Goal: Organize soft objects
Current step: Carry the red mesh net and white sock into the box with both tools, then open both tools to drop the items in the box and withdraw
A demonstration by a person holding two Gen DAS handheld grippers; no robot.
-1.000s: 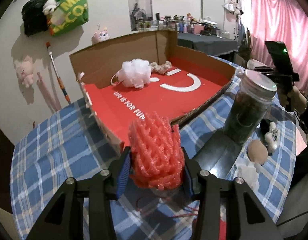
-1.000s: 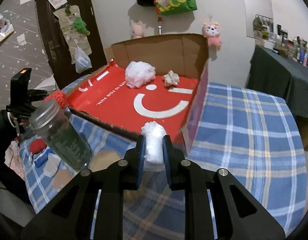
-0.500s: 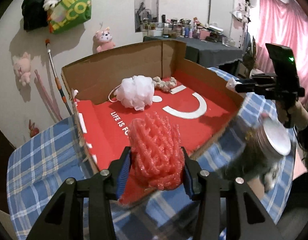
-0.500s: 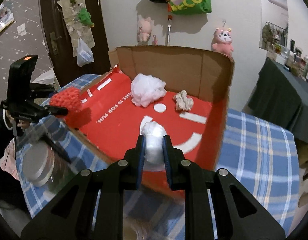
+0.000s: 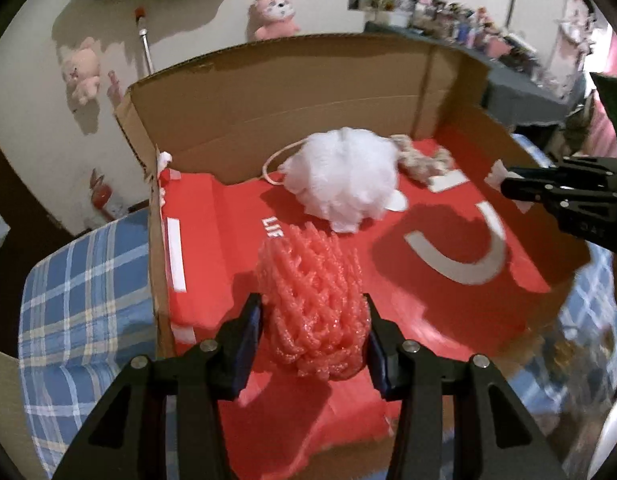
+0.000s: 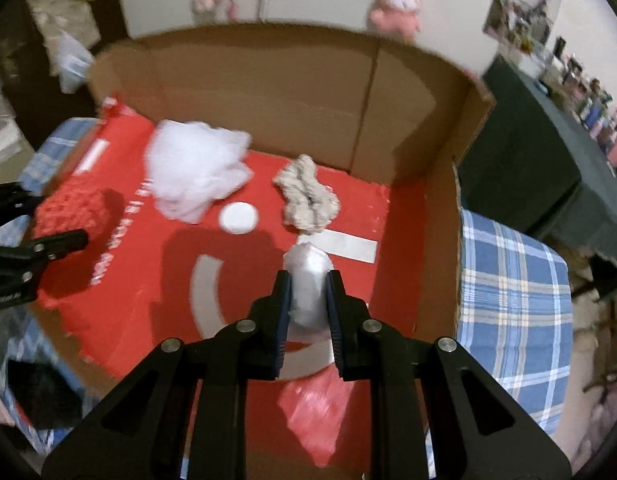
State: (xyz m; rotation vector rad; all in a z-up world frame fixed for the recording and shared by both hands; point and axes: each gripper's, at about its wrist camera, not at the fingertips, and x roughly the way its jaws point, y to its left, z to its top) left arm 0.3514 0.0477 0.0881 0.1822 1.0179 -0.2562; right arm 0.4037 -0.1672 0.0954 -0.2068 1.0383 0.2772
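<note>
My left gripper (image 5: 313, 316) is shut on a red foam net (image 5: 310, 300) and holds it over the red floor of the cardboard box (image 5: 292, 92). My right gripper (image 6: 307, 292) is shut on a white soft wad (image 6: 307, 276) over the box floor (image 6: 156, 280). A white bath puff (image 5: 344, 176) and a beige knotted rope piece (image 5: 422, 162) lie at the back of the box. In the right wrist view the puff (image 6: 194, 174) and rope piece (image 6: 308, 196) lie ahead, with the left gripper's red net (image 6: 70, 210) at left.
The box sits on a blue plaid tablecloth (image 5: 84, 292). The right gripper (image 5: 564, 196) reaches in from the right in the left wrist view. A red plastic scrap (image 6: 314, 412) shows below my right gripper. Pink plush toys (image 5: 274, 16) hang on the wall.
Both grippers have moved forward from outside the box front to over the box floor, each still holding its object. The glass jar has dropped out of view.
</note>
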